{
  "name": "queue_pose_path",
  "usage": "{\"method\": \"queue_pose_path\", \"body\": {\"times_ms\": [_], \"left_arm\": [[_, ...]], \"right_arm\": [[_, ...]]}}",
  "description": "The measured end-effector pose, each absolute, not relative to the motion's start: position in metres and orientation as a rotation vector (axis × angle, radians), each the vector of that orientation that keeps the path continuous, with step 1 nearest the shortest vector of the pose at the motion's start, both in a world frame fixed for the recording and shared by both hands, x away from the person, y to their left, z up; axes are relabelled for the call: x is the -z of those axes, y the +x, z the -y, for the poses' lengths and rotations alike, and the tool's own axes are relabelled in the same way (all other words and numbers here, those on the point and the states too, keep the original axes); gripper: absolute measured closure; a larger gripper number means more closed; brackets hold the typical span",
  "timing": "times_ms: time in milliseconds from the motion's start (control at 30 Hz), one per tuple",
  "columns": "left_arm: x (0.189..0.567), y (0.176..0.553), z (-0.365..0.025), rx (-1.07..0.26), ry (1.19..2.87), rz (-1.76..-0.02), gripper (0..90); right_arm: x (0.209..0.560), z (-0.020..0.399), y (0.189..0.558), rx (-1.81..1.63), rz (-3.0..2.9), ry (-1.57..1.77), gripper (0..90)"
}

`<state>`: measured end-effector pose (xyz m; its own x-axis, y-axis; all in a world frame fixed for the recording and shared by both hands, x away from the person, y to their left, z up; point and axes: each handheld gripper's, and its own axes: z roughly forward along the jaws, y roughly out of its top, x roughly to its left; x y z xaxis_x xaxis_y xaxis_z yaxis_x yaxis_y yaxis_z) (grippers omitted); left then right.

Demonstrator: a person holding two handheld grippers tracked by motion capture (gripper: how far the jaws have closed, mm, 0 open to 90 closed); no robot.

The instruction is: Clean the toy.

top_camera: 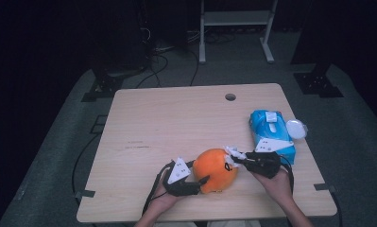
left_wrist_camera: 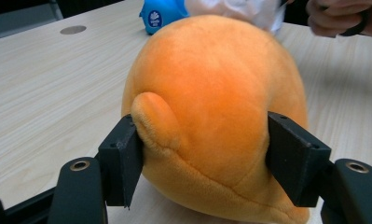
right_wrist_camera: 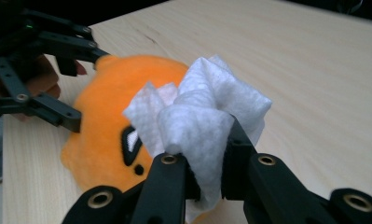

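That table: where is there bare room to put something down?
The far and left table, from the round hole to the left edge, is bare. It is crowded near-right: orange plush, both grippers, the blue wipes pack and white lid.

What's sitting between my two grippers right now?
The orange plush toy, held by the left gripper; the right gripper presses a white tissue against it, high view.

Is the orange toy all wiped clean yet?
Not yet, it seems. Done: a white wipe is out of the blue pack and pinched in the right gripper. In hand: the left gripper grips the orange plush toy on both sides while the wipe sits against its face. Left: the wiping itself, probably.
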<state>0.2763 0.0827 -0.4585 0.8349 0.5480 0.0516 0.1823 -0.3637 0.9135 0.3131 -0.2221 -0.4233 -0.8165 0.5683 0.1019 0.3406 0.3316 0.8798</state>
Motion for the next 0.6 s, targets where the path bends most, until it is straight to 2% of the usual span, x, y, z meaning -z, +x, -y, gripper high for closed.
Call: {"method": "queue_pose_path", "body": {"times_ms": [133, 300, 433, 467, 500, 533, 600], "left_arm": [[0.457, 0.274, -0.079, -0.453, 1.952, -0.512, 33.4], [0.457, 0.274, -0.079, -0.439, 1.94, -0.518, 32.2], [0.454, 0.283, -0.083, -0.338, 1.889, -0.645, 14.7], [0.456, 0.285, -0.082, -0.317, 1.891, -0.661, 12.8], [0.458, 0.286, -0.081, -0.287, 1.888, -0.673, 13.8], [0.461, 0.286, -0.081, -0.26, 1.885, -0.673, 18.7], [0.459, 0.283, -0.078, -0.315, 1.88, -0.639, 29.6]], "right_arm": [[0.425, 0.23, 0.317, -1.559, -2.403, 0.895, 80.5], [0.413, 0.207, 0.309, -1.554, -2.414, 0.756, 80.4], [0.422, 0.211, 0.312, -1.508, -2.409, 0.797, 80.4], [0.422, 0.212, 0.312, -1.53, -2.411, 0.802, 80.4], [0.421, 0.212, 0.31, -1.549, -2.41, 0.799, 80.5], [0.418, 0.209, 0.306, -1.541, -2.41, 0.773, 80.5], [0.413, 0.199, 0.302, -1.583, -2.419, 0.717, 80.4]]}}
